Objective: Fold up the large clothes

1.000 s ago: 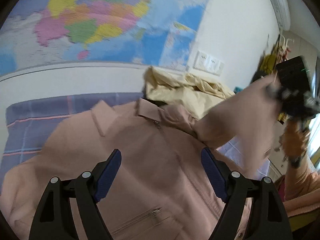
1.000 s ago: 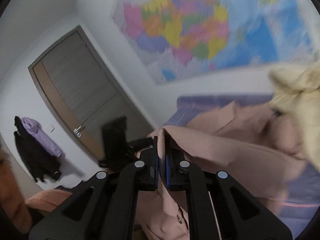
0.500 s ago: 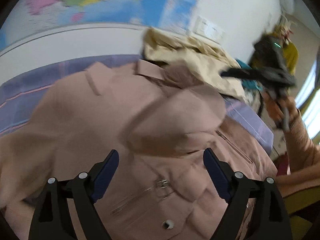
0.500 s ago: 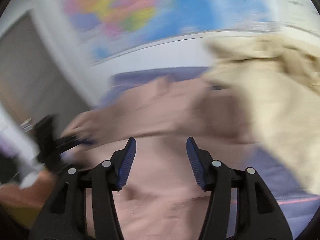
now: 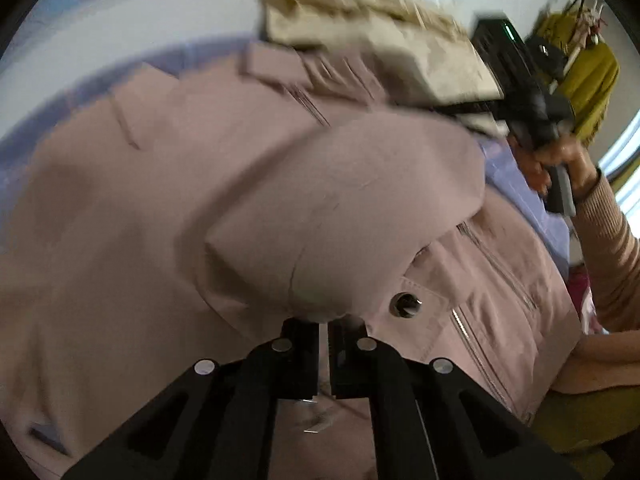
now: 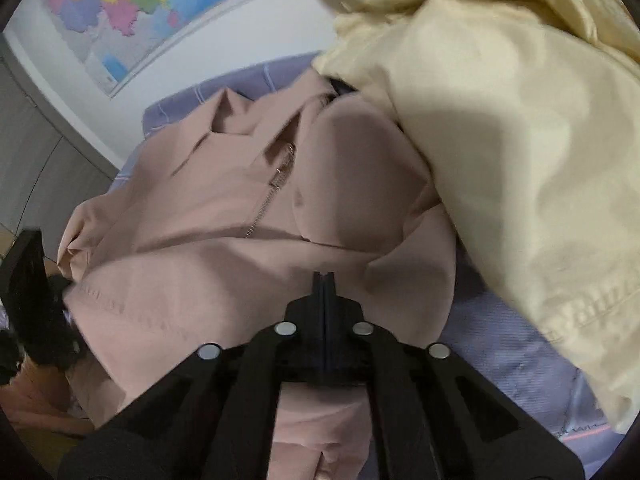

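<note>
item 1, pink jacket [image 5: 168, 184]: i see it spread front-up over the purple checked sheet [image 6: 516, 344], zipper [image 6: 268, 196] and collar [image 6: 228, 120] showing, one sleeve [image 5: 352, 200] folded across the chest. a metal snap [image 5: 405, 305] sits at the hem, just beside my left tool.

item 2, left tool [image 5: 323, 326]: clenched, jaws nearly together, nipping the cuff end of that folded sleeve.

item 3, right tool [image 6: 324, 280]: jaws pressed together, tips at a fold of the pink jacket; whether cloth is pinched between them i cannot tell.

item 4, cream jacket [image 6: 520, 128]: heaped at the far side, overlapping the pink jacket's shoulder.

item 5, wall map [image 6: 120, 4]: coloured regions; its lettering is too small to read. no brand or label is legible on either garment.
</note>
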### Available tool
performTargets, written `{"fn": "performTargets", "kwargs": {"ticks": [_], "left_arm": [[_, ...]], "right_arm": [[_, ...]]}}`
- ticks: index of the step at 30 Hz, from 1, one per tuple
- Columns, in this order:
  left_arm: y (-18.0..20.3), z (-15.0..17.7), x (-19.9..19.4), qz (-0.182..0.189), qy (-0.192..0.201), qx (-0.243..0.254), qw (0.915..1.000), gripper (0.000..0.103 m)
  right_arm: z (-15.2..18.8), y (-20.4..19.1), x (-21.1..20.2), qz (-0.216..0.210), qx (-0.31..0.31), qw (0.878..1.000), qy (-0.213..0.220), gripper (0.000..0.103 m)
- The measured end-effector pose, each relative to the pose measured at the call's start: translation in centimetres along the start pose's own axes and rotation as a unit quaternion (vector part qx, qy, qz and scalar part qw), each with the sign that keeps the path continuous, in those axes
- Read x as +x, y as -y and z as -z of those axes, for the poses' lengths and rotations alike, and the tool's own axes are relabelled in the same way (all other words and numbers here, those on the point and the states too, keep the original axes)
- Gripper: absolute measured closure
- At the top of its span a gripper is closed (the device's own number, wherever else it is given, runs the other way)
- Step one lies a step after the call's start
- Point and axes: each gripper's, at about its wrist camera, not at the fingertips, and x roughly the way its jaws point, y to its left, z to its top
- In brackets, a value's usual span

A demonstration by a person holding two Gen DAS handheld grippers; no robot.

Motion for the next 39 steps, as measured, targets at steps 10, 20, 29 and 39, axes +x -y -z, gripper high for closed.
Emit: {"fn": "performTargets", "kwargs": {"ticks": [10,20,29,39], "left_arm": [[-6.7,-0.7,-7.0,-0.144,0.078,-0.047,0.9854,0.066],[-3.1,1.3,-0.8,-0.126,0.007,0.038,0.9913,0.016],[-4.9,-0.3,0.2,-0.213,0.008,0.042,0.9761,0.089],[-7.8,-1.9,-3.4,-0.330,0.062,0.034,0.9415,0.034]], "right_arm": [[-1.0,-2.3,-4.3,-0.016,-0.050,0.997,0.063,0.061],[0.3,-3.1,-1.1,0.024,-0.084,0.996,0.026,0.053],[-0.3,-3.4,2.3,0.049,-0.113,0.992,-0.027,0.098],[-2.8,-3.2,-1.7,0.097,-0.103,0.987,0.074,0.097]]}}
